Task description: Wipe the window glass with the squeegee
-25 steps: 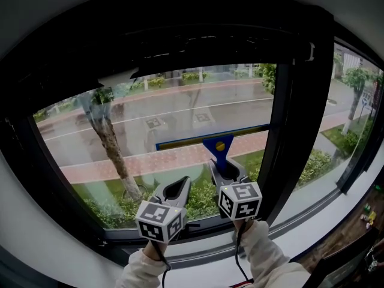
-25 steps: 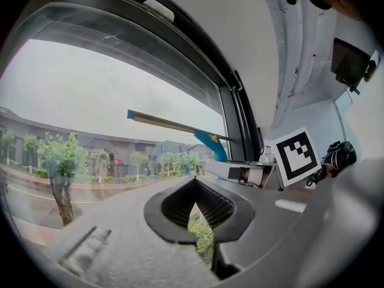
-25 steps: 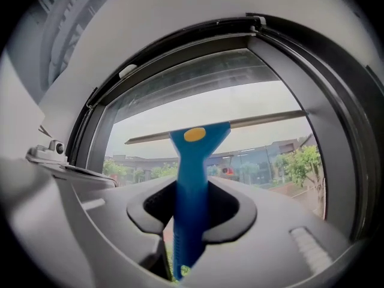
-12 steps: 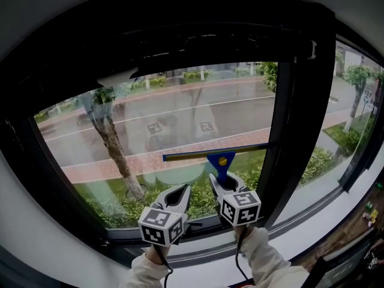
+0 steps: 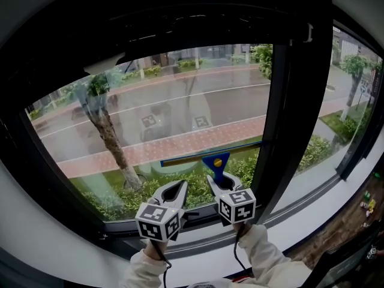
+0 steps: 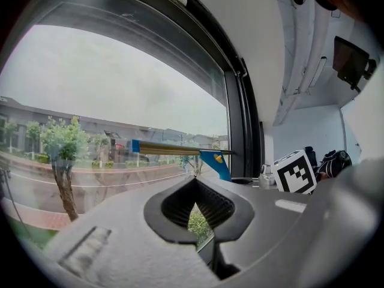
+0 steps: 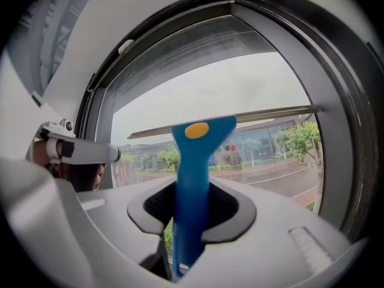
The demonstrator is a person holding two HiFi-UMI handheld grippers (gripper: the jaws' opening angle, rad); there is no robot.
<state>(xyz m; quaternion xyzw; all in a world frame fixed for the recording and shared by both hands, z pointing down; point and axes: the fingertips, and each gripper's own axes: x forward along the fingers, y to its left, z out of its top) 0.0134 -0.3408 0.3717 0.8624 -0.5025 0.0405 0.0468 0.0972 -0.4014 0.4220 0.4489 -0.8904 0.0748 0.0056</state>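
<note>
Right gripper (image 5: 219, 181) is clamping squeegee (image 5: 214, 159) by its blue handle, blade lying against window glass (image 5: 168, 110); left gripper (image 5: 174, 190) is hanging alongside, jaws closed on nothing.

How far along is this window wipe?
The right gripper clamps the squeegee, its blade low on the glass near the bottom frame, so this stroke looks nearly finished. The left gripper is shut, empty. Streaks don't show, so remaining passes can't be judged.

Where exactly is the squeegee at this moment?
In the head view, the squeegee is low on the window glass, right of centre, its blade ending beside the dark frame post. The right gripper holds its blue handle.
</note>
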